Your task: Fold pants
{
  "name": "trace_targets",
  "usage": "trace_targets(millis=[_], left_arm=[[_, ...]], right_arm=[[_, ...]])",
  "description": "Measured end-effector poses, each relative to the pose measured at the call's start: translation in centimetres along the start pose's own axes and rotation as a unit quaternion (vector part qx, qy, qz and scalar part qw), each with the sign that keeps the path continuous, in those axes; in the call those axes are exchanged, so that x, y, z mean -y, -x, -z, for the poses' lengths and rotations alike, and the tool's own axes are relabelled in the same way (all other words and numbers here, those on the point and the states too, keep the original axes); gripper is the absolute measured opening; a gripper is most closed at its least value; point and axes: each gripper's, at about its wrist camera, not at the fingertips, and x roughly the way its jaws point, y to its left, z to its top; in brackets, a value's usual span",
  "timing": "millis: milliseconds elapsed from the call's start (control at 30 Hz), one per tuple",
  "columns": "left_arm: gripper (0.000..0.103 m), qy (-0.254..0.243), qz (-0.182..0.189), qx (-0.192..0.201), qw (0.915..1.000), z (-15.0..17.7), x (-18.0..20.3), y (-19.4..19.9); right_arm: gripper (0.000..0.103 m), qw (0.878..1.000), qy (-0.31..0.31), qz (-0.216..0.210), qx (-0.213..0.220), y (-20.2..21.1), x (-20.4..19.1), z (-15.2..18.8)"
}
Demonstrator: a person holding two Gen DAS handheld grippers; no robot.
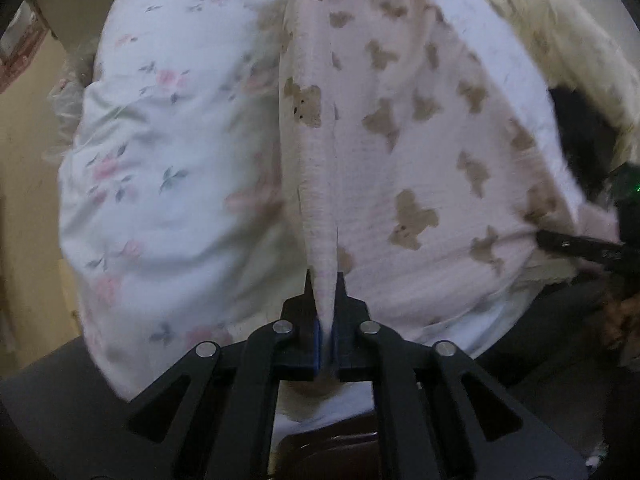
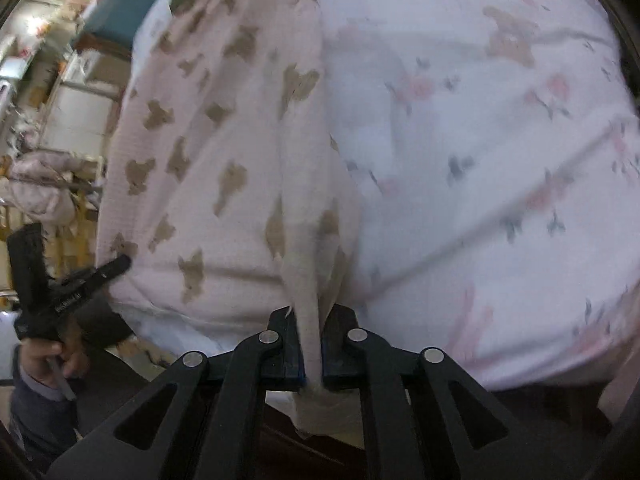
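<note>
Over the floral bedsheet (image 1: 160, 152), the left gripper (image 1: 326, 292) and right gripper (image 2: 310, 332) each pinch a bunched edge of the bear-print pants (image 1: 420, 152). Gripping two separate spots probably keeps the fabric spread, so it lands flat for folding.

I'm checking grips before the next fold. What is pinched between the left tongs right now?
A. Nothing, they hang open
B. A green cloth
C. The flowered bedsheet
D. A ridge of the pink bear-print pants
D: in the left wrist view the left tongs are closed on a raised fold of the pink bear-print pants, which lie on the flowered sheet.
</note>
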Motion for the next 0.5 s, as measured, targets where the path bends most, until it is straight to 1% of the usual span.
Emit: trace_targets(millis=[33, 100, 133, 167, 200, 233, 267, 300, 333, 367, 400, 433, 467, 500], left_arm=[[0.005, -0.005, -0.019, 0.0, 0.9998, 0.0, -0.1, 0.1], [0.005, 0.001, -0.05, 0.003, 0.9987, -0.2, -0.8, 0.7], [0.005, 0.013, -0.067, -0.004, 0.9977, -0.3, -1.4, 1.0], [0.005, 0.017, -0.073, -0.004, 0.9972, -0.3, -1.8, 1.4], [0.005, 0.016, -0.076, 0.0, 0.9969, -0.3, -2.0, 1.9], [0.005, 0.014, -0.082, 0.008, 0.9965, -0.3, -2.2, 2.8], [0.005, 0.008, -0.086, 0.02, 0.9961, -0.4, -2.0, 3.5], [0.005, 0.001, -0.086, 0.032, 0.9958, -0.7, -1.6, 4.1], [0.005, -0.008, -0.079, 0.043, 0.9959, -1.3, -1.1, 4.7], [0.005, -0.018, -0.067, 0.051, 0.9963, -1.6, -0.5, 4.8], [0.005, -0.024, -0.058, 0.057, 0.9964, -1.7, -0.2, 4.8], [0.005, -0.025, -0.049, 0.064, 0.9964, -2.2, 0.5, 4.6], [0.005, -0.03, -0.045, 0.072, 0.996, -2.9, 1.4, 4.2], [0.005, -0.036, -0.048, 0.076, 0.9953, -3.5, 2.0, 3.7]], right_arm=[[0.008, 1.0, 0.002, 0.009, -0.007, 0.2, 0.2, 0.4], [0.012, 1.0, -0.003, 0.019, -0.005, 1.0, 0.5, 0.7], [0.021, 0.999, -0.015, 0.033, -0.01, 1.7, 0.8, 0.9], [0.026, 0.999, -0.027, 0.041, -0.018, 2.0, 1.0, 1.2], [0.026, 0.998, -0.036, 0.043, -0.022, 2.5, 0.9, 1.6], [0.026, 0.998, -0.035, 0.045, -0.016, 3.3, 1.1, 1.6], [0.026, 0.998, -0.028, 0.059, -0.006, 4.1, 0.8, 1.7], [0.026, 0.997, -0.016, 0.072, 0.003, 4.8, 0.3, 1.5], [0.026, 0.996, 0.004, 0.082, 0.023, 5.6, -0.5, 1.1], [0.026, 0.995, 0.023, 0.082, 0.046, 6.4, -1.2, 0.3], [0.026, 0.995, 0.029, 0.08, 0.057, 6.7, -1.6, -0.3], [0.026, 0.994, 0.028, 0.078, 0.076, 7.2, -1.9, -1.7], [0.026, 0.992, 0.03, 0.077, 0.091, 7.4, -2.2, -2.2], [0.026, 0.991, 0.037, 0.073, 0.104, 7.5, -2.9, -3.0]])
